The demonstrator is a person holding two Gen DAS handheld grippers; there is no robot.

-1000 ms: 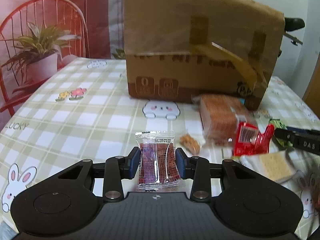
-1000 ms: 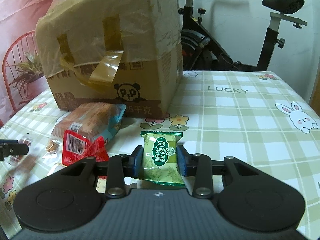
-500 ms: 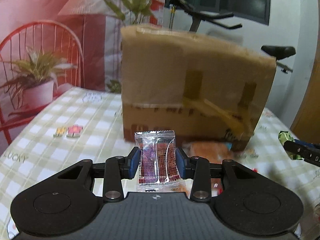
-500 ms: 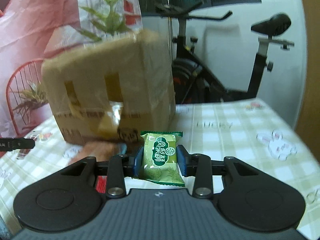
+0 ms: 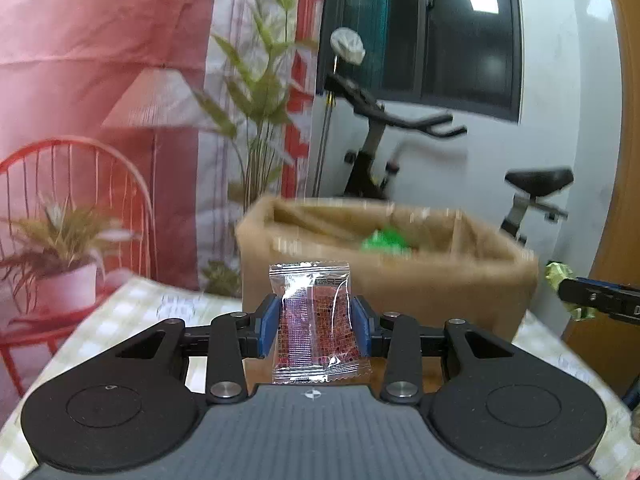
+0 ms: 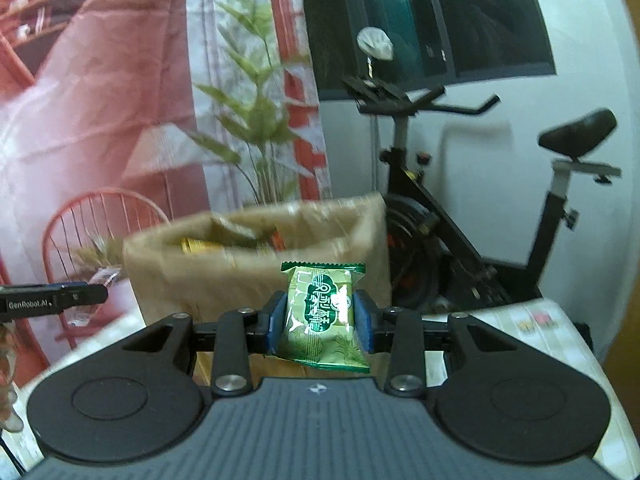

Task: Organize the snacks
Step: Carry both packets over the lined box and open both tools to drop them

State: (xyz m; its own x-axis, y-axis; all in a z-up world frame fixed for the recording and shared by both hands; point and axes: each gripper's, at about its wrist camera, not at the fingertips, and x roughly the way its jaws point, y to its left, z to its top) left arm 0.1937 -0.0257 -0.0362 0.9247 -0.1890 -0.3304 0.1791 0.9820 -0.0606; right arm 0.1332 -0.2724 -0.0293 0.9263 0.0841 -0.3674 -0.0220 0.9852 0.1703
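Blurred cardboard box (image 5: 384, 276), contents (image 5: 385, 240) indistinct

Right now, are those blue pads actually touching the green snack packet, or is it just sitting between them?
Touching. In the right wrist view, the right gripper has both blue pads pressed against the sides of the green snack packet, holding it in the air.

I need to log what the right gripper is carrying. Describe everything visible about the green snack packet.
The green snack packet is a small foil pillow pack, glossy, with a zigzag-cut top seal, white lettering on a dark green emblem and pale pineapple drawings below. It stands upright, pinched at its sides between the blue pads of the right gripper, touching nothing else. Behind and below it is the open cardboard box. In the left wrist view, only its crinkled edge shows.
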